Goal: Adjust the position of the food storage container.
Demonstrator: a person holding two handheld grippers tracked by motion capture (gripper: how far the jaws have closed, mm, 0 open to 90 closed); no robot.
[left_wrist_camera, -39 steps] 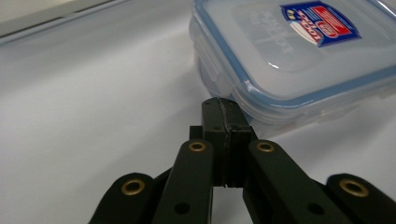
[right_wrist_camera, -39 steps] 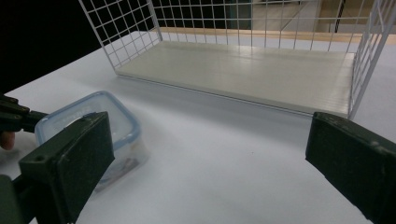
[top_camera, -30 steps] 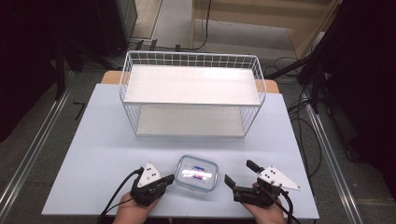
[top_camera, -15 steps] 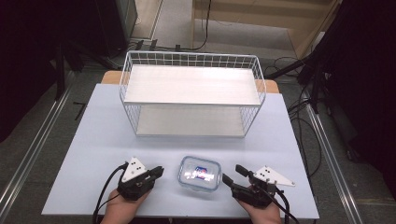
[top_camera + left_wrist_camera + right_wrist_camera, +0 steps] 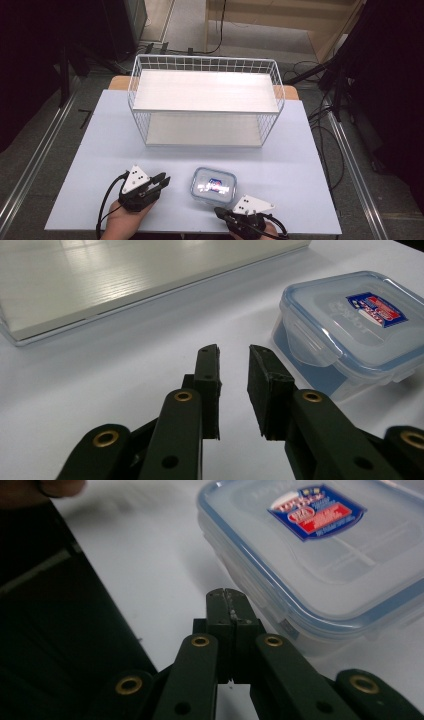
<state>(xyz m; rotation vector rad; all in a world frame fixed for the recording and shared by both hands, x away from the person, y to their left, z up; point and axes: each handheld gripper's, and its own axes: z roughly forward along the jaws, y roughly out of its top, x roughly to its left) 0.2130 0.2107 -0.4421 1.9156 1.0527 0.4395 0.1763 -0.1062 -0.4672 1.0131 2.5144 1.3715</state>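
Pale blue table [image 5: 100, 150], dark floor around; white wire basket [image 5: 205, 102] at the far side. My left gripper [image 5: 162, 181], near edge: jaws narrowly parted, just been opening, nothing between them. Lidded plastic container [image 5: 213, 186], blue-rimmed, just right of it, apart. My right gripper [image 5: 220, 214], at the container's near corner: jaws just closed, pressed together, empty.

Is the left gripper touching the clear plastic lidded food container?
Apart. The left gripper view shows bare table between the left gripper and the container.
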